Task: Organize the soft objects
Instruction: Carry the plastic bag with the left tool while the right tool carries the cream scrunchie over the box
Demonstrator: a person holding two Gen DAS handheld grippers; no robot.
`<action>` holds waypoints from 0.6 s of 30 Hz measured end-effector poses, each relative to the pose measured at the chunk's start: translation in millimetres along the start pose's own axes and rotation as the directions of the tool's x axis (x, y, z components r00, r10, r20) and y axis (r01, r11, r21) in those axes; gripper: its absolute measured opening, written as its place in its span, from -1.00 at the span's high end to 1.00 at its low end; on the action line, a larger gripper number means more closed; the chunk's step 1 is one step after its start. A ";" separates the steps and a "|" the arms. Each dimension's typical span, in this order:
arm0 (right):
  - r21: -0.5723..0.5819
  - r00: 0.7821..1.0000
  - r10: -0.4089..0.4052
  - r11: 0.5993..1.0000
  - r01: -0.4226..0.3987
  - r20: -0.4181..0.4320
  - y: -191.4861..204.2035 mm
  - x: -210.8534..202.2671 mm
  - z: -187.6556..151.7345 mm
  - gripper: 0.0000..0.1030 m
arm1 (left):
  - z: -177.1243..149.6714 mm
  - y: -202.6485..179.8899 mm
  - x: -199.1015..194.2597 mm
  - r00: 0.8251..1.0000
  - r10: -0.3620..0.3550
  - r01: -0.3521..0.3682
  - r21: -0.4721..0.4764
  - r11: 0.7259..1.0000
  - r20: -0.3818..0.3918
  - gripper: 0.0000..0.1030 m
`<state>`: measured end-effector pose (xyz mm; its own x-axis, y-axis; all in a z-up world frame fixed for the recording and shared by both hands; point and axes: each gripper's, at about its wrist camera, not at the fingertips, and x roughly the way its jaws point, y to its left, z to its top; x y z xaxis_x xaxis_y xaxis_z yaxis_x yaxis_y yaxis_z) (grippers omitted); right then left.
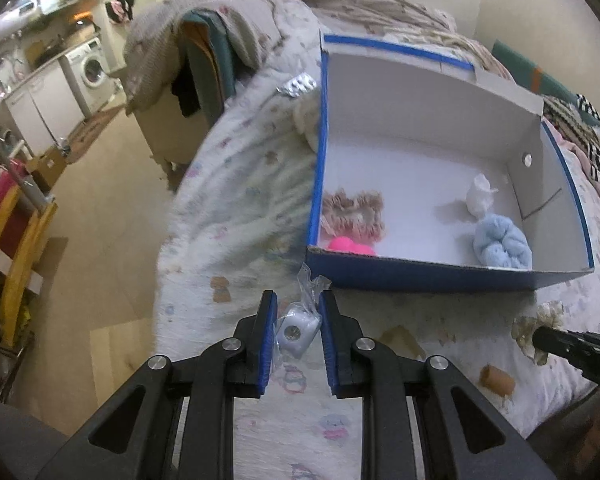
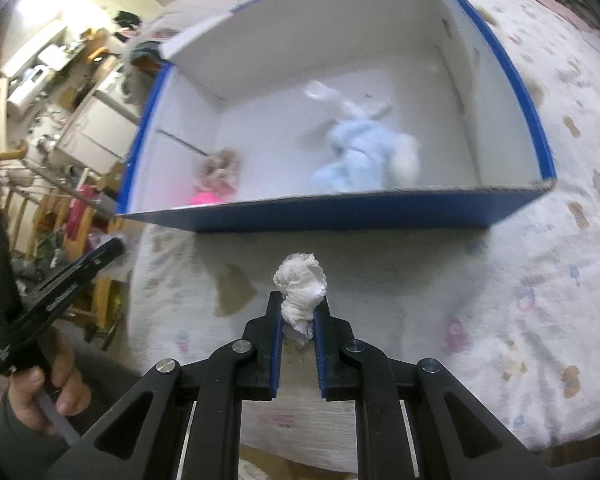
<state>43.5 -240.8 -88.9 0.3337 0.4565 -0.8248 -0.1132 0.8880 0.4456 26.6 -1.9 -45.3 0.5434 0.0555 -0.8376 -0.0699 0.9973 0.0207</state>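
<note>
before the box's (image 2: pixel 340 212) near edge, right gripper (image 2: pixel 298 314) pinches white cloth (image 2: pixel 300 288), left gripper (image 1: pixel 296 326) a wrapped packet (image 1: pixel 296 330).

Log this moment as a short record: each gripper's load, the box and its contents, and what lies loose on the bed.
left gripper: shut on a small plastic-wrapped item
right gripper: shut on a white crinkled wad
box: blue outside, white inside, open, on the bed
box contents: beige scrunchie, pink item, white bundle, light blue scrunchie
loose on bed: brown roll

box (image 1: pixel 440 276) on bed (image 1: pixel 240 208) | scrunchies (image 1: pixel 502 246) in box | tube (image 1: pixel 497 381) before box
</note>
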 end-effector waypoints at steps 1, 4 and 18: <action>-0.010 1.000 0.013 1.000 -0.013 0.007 2.5 -3.5 0.4 0.70 | 0.0 0.4 -2.6 1.000 0.007 -0.007 -0.002 1.000 0.011 0.63; -0.040 0.998 0.052 0.998 -0.051 0.035 11.4 -11.9 1.5 0.70 | 0.5 2.3 -8.7 0.999 0.021 -0.020 -0.016 1.000 0.038 0.63; -0.099 0.954 0.158 0.986 -0.137 0.254 28.6 -62.2 19.8 0.70 | 25.7 -7.0 -34.3 0.993 0.004 0.001 -0.038 0.999 0.120 0.75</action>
<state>38.1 -244.9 -18.0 0.5386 0.5618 -0.6279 -0.2498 0.8182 0.5178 29.9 -9.5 -2.7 0.6393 0.0647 -0.7663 -0.1017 0.9948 -0.0009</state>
